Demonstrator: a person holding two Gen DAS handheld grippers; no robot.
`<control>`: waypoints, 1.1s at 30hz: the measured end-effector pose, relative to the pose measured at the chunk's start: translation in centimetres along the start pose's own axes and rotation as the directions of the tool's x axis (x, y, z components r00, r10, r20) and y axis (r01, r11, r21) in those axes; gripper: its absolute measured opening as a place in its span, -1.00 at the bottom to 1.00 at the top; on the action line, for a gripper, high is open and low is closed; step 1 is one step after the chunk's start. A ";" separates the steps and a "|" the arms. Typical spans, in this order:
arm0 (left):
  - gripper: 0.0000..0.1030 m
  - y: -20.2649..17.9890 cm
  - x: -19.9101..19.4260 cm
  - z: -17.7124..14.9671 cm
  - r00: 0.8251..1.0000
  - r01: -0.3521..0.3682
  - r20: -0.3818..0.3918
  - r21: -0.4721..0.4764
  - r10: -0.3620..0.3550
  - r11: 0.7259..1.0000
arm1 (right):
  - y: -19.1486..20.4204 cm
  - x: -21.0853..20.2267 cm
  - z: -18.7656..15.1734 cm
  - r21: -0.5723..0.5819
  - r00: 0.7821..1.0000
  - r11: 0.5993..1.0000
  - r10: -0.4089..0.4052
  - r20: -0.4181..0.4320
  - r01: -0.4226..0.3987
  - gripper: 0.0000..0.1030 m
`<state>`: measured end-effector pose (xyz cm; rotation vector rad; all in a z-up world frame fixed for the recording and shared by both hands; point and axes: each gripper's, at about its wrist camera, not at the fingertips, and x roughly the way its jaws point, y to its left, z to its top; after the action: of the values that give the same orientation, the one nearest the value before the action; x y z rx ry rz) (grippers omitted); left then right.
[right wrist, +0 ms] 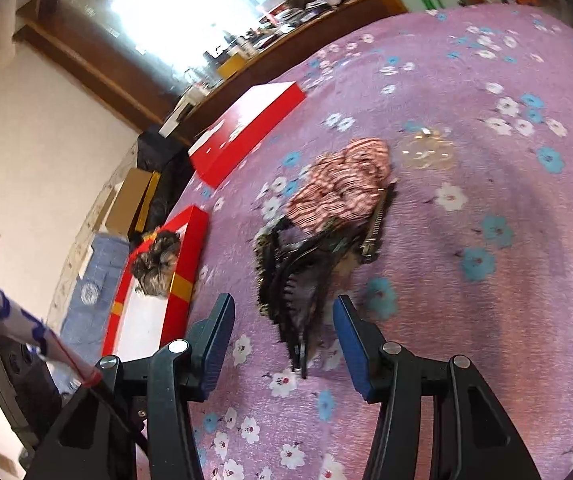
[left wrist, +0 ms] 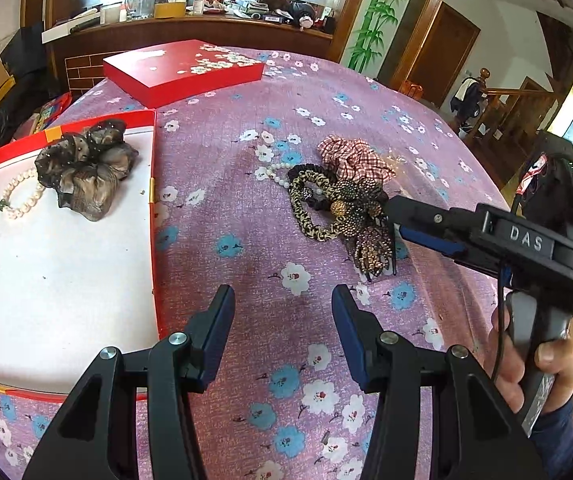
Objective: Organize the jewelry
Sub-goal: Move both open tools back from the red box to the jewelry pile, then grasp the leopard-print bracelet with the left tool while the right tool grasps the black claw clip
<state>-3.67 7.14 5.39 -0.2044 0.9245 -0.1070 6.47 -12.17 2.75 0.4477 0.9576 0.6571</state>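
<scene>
Left gripper (left wrist: 282,300) hovers over the flowered cloth (left wrist: 270,92), fingers spread, nothing between them. Right gripper (right wrist: 282,312), fingers spread too, noses at the pile of hair ornaments (right wrist: 310,256). Far left, a scrunchie (left wrist: 86,168) and pearl bracelet (left wrist: 20,196) sit in the red box (left wrist: 153,160).

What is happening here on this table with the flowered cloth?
A person is sorting hair accessories and jewelry into an open red box. A brown scrunchie and a pearl bracelet already lie inside. A pile of a checked scrunchie, hair clips and pearls waits on the purple cloth. The right tongs stand open around a dark clip in that pile; the left tongs hover open and empty.
</scene>
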 end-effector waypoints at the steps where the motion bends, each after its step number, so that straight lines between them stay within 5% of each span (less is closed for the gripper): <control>1: -0.05 0.1 0.1 0.0 1.000 0.000 -0.003 -0.002 0.000 1.000 | 0.1 0.2 -0.1 -0.014 1.000 1.000 -0.009 0.001 0.009 0.10; 5: -0.05 0.1 0.6 0.2 1.000 0.001 -0.009 -0.001 -0.001 1.000 | 0.3 2.0 -0.4 -0.053 0.998 0.997 -0.056 0.000 0.056 0.08; 8: -0.05 -0.1 0.8 0.6 1.000 0.007 -0.012 0.002 -0.007 1.000 | -0.2 2.5 -0.5 -0.055 0.999 0.998 -0.044 -0.013 0.044 -0.38; 20: -0.06 -3.0 4.3 4.4 0.996 0.060 -0.067 0.010 -0.059 0.998 | -1.2 -4.6 0.7 -0.021 0.970 0.991 -0.123 0.209 0.130 -0.50; 31: -0.06 -2.2 9.6 6.7 0.993 -0.075 -0.099 -0.091 0.066 0.993 | -1.9 -4.8 1.3 0.016 0.980 0.993 -0.117 0.163 0.116 -0.50; 33: -0.22 -2.9 10.1 6.9 0.994 -0.071 -0.090 -0.070 0.064 0.995 | -2.1 -5.0 1.4 0.039 0.981 0.993 -0.119 0.153 0.114 -0.49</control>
<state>7.87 3.44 2.15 -0.2375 1.0229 -0.0198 6.24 -17.18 5.16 0.4591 0.8406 0.4948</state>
